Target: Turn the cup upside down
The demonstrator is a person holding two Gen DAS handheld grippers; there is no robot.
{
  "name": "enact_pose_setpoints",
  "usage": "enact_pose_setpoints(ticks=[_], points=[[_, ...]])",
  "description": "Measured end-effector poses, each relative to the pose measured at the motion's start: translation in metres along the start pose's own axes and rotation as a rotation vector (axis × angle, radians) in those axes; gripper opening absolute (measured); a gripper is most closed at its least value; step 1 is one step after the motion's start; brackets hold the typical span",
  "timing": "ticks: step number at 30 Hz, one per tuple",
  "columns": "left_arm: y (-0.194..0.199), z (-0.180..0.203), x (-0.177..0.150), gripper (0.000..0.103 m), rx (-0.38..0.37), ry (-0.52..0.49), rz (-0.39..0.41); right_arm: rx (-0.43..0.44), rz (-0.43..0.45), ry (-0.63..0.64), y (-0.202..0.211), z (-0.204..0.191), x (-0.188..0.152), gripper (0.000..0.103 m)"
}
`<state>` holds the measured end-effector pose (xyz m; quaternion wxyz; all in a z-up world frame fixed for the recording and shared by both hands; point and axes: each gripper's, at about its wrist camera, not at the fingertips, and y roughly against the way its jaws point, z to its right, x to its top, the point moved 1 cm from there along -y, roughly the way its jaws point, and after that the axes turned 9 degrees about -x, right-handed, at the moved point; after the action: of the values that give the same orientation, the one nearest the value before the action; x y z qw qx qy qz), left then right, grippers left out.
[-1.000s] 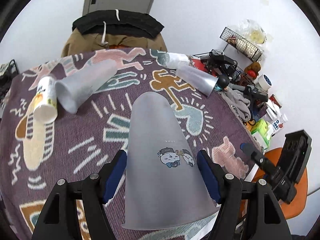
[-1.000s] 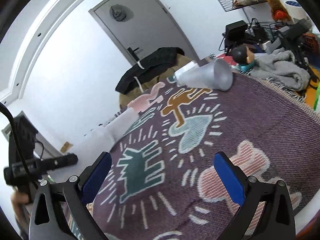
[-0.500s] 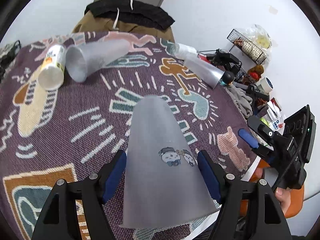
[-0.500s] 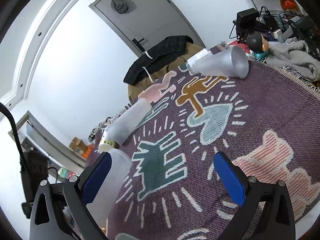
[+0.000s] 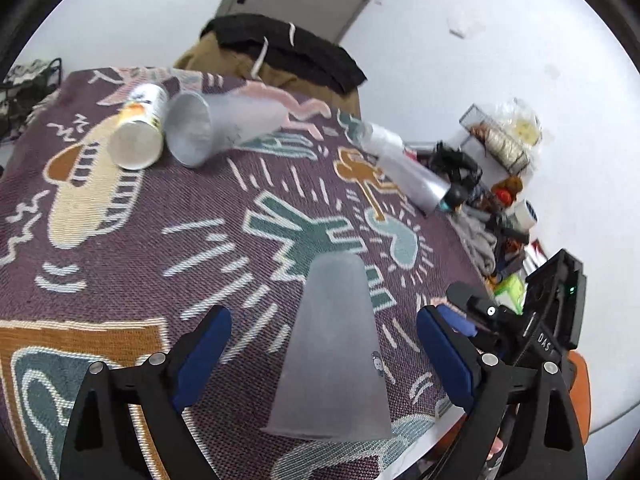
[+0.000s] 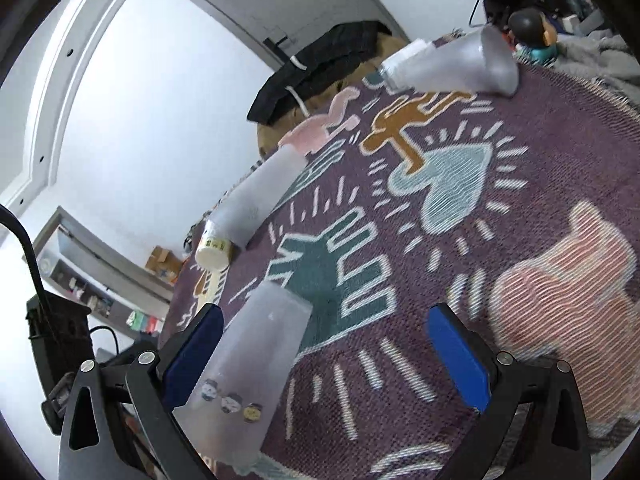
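Note:
A frosted cup [image 5: 332, 352] with small cartoon stickers stands upside down on the patterned cloth [image 5: 120, 260], rim down near the table's front edge. My left gripper [image 5: 324, 354] is open, its blue pads standing apart on either side of the cup without touching it. In the right wrist view the same cup [image 6: 244, 376] stands at the lower left beside the left finger. My right gripper [image 6: 324, 360] is open and empty over the cloth; it also shows in the left wrist view [image 5: 520, 320] at the right.
Another frosted cup [image 5: 216, 124] and a white printed cup [image 5: 140, 132] lie on their sides at the far left. A third frosted cup [image 5: 404, 172] lies at the far right, next to clutter [image 5: 480, 200] off the table edge. A chair with dark clothes [image 5: 280, 48] stands behind.
My left gripper has let go of the upside-down cup: its jaws have opened wide and it has drawn back a little. The right gripper has swung so the cup now shows beside it.

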<state>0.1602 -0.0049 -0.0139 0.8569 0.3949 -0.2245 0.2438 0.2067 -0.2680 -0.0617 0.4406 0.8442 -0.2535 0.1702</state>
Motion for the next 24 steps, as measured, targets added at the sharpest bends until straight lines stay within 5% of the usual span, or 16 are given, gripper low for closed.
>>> enact_pose_setpoints(ticks=[24], points=[[0.103,-0.063,-0.034,0.102,0.190,0.001,0.452,0.012,-0.230,0.040,-0.063,-0.051,0.000,0.103]])
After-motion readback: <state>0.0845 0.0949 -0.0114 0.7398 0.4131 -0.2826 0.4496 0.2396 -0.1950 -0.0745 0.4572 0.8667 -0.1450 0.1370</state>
